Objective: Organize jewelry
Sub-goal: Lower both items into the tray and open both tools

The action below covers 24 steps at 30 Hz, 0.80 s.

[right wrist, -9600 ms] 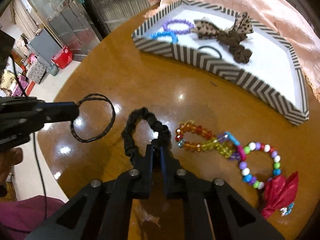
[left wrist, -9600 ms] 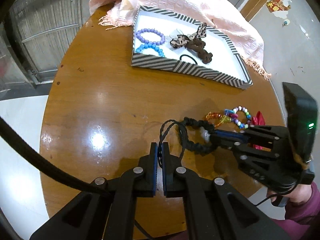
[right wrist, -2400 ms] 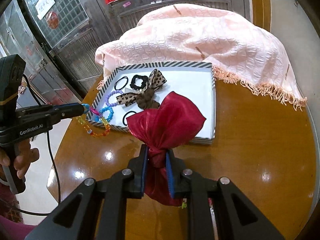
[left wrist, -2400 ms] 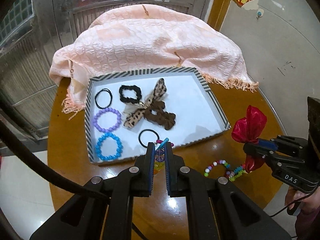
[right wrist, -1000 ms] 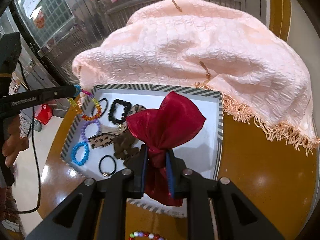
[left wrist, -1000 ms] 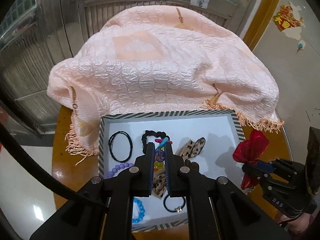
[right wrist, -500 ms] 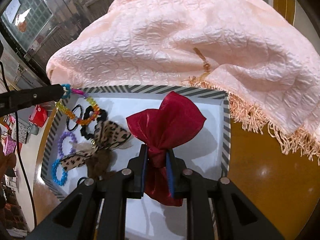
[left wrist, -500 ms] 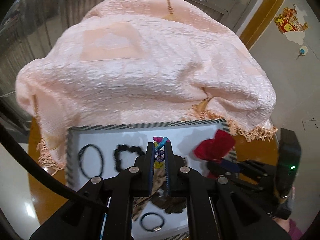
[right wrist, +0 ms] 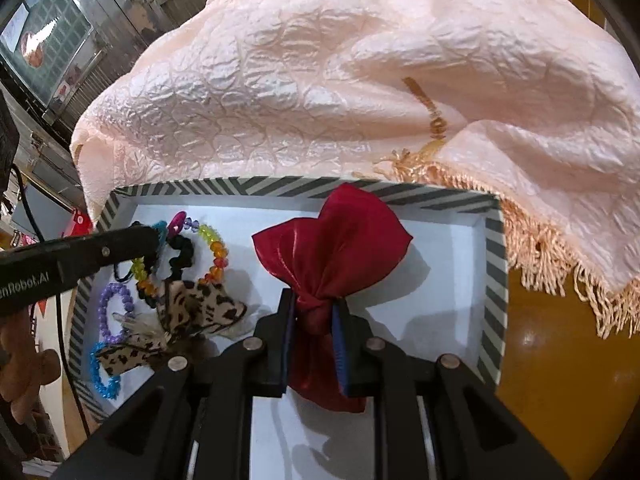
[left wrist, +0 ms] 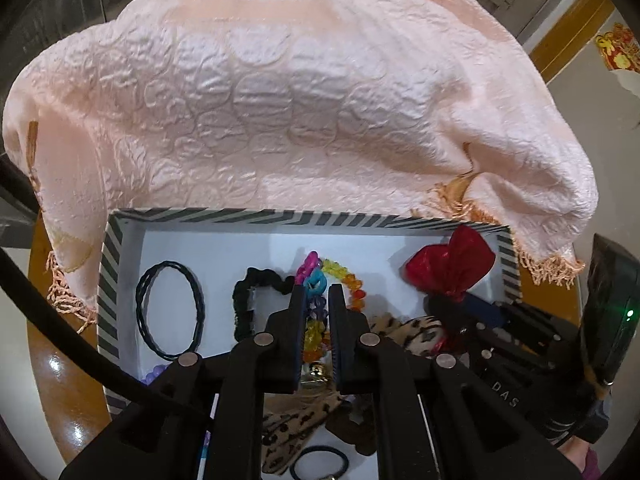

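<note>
A striped tray (left wrist: 248,216) (right wrist: 494,280) with a white floor lies on the round wooden table. My left gripper (left wrist: 317,298) is shut on a multicoloured bead bracelet (left wrist: 344,274) and holds it over the tray's middle, by a black scrunchie (left wrist: 244,292). It shows in the right wrist view (right wrist: 158,240) with the bracelet (right wrist: 216,248). My right gripper (right wrist: 314,308) is shut on a red satin bow (right wrist: 336,236), low over the tray's far right part; it also shows in the left wrist view (left wrist: 452,268).
A pink textured cloth (left wrist: 280,92) (right wrist: 340,68) with fringe is heaped behind the tray and overhangs its far edge. In the tray lie a black hair tie (left wrist: 170,316), a leopard bow (right wrist: 196,308), purple (right wrist: 114,312) and blue (right wrist: 100,368) bead bracelets.
Both grippers have moved forward and down over the tray. The bead bracelet now hangs low beside the black scrunchie, and the red bow is low over the tray's far right corner.
</note>
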### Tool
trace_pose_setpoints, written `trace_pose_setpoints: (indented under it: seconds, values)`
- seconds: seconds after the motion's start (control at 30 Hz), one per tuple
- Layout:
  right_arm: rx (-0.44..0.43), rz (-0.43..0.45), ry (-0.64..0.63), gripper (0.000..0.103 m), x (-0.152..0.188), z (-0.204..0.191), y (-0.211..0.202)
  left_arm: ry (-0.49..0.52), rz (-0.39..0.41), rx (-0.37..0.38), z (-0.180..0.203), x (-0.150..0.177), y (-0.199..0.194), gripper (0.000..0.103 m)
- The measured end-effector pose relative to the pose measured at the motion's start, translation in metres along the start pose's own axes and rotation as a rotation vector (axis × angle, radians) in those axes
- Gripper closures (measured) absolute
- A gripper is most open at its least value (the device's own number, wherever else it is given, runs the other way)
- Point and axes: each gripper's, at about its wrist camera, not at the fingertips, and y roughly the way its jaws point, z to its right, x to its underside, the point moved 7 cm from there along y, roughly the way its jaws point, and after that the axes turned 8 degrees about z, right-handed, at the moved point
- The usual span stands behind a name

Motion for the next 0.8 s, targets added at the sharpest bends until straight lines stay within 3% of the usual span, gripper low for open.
trace_pose_setpoints:
  seconds: [0.13,0.2,0.27,0.8]
  values:
    - [0.013,0.033,0.004,0.059,-0.004,0.004,-0.002,-0.023,0.017,0.006,-0.004,0.001,0.0,0.089]
    - [-0.01,0.032,0.026,0.059,-0.003,0.005,-0.008,-0.015,0.024,-0.001,-0.006,0.001,-0.003,0.078]
    - [-0.016,0.041,0.025,0.056,-0.001,0.006,-0.017,-0.009,0.024,-0.014,-0.008,0.002,-0.006,0.075]
    - [-0.028,0.082,-0.009,0.05,0.042,-0.016,-0.094,0.065,0.103,-0.121,-0.012,0.051,-0.08,0.075]
